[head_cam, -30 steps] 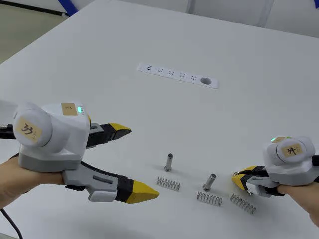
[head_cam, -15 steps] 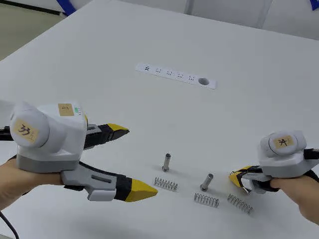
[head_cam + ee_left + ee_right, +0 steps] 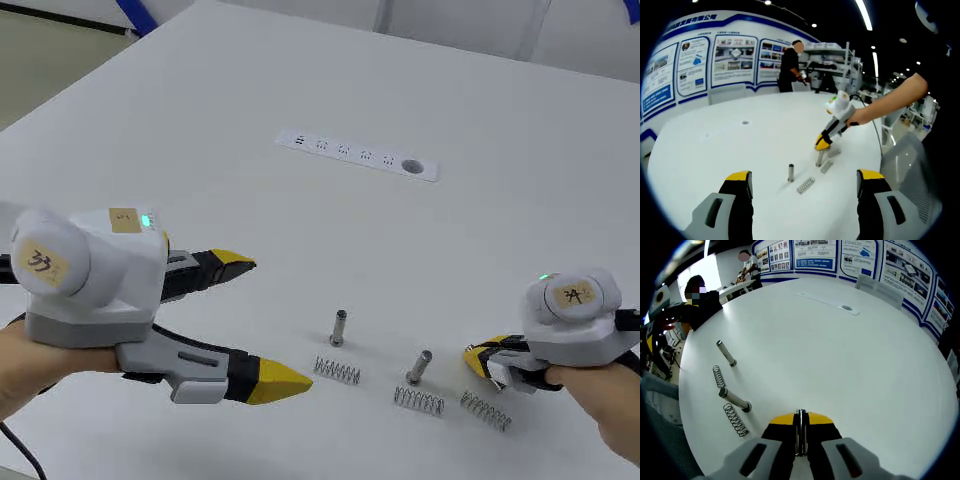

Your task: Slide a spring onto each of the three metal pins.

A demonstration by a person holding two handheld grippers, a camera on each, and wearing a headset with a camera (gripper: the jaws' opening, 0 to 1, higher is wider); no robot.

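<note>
Two metal pins stand upright on the white table, one (image 3: 339,327) to the left and one (image 3: 420,366) to the right. Three springs lie in front of them: left (image 3: 337,370), middle (image 3: 419,401) and right (image 3: 486,410). My left gripper (image 3: 258,320) is open, left of the pins, with nothing between its jaws. My right gripper (image 3: 478,360) hovers just right of the right pin, above the right spring. It is shut on a thin metal pin (image 3: 800,432). The left gripper view has both pins (image 3: 791,172) (image 3: 819,159) and a spring (image 3: 806,185) ahead of it.
A white power strip (image 3: 357,155) lies flat at mid-table, well beyond the pins. The table's edge runs close behind both hands. People stand at benches in the background (image 3: 790,62).
Pins and springs have not moved. My left gripper has drifted slightly left and stays open; my right gripper stays shut in nearly the same spot.
</note>
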